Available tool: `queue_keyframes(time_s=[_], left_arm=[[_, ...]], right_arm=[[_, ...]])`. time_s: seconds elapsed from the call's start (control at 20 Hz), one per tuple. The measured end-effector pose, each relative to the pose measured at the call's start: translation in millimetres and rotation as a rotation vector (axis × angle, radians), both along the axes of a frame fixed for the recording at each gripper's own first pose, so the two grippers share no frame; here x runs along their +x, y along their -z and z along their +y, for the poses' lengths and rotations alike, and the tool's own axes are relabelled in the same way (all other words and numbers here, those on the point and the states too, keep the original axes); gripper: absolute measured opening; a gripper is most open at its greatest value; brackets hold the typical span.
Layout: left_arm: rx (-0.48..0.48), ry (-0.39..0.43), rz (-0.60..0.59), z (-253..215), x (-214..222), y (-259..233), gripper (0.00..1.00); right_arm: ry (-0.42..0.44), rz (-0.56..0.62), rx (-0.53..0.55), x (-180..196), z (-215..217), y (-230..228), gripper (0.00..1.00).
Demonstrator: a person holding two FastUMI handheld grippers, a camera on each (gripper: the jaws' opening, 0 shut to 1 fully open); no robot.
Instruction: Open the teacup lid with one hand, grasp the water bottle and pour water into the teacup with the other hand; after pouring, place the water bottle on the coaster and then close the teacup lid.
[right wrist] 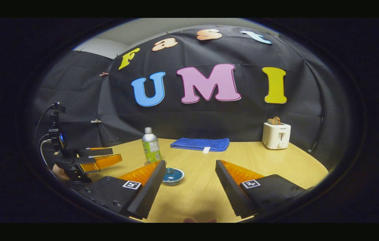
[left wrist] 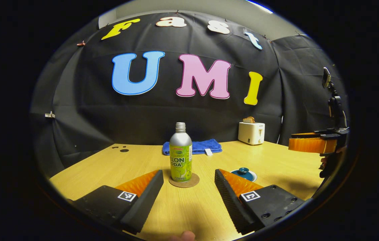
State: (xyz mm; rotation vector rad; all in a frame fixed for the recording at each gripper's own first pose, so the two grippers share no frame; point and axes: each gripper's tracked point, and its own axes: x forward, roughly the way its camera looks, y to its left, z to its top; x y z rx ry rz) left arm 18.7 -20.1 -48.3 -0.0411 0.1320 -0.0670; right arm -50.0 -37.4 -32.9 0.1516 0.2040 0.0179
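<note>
Holding both tongs (left wrist: 187, 187) (right wrist: 189, 187) wide open and empty, I see bottle (left wrist: 180, 154) on coaster (left wrist: 184, 182), lid (left wrist: 243, 172) on teacup; whether water's poured, I can't tell.

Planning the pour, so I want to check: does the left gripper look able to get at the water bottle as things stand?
Probably yes. The left gripper is open, and the water bottle stands upright on its coaster straight ahead between the fingers, with bare table between them.

Left gripper (left wrist: 187, 190), lower centre of the left gripper view: fingers spread wide, nothing between them. Right gripper (right wrist: 187, 187), lower centre of the right gripper view: fingers likewise parted, holding nothing, level above the surface.
</note>
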Motion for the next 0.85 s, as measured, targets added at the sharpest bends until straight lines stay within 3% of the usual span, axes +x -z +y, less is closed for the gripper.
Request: queue_keyframes(time_s=[0.3,0.35,0.85], left_arm=[[0.019,-0.007,-0.004,3.1,-0.7,-1.6,0.97],[0.018,-0.006,-0.005,2.4,-0.6,-2.3,0.97],[0.014,-0.004,-0.005,0.6,-1.7,-2.4,0.97]], right_arm=[[-0.013,-0.001,-0.001,0.4,3.9,-1.1,0.89],[-0.013,-0.003,0.000,0.5,3.7,-1.6,0.92],[-0.010,-0.013,-0.001,-1.1,2.5,-5.4,0.92]])
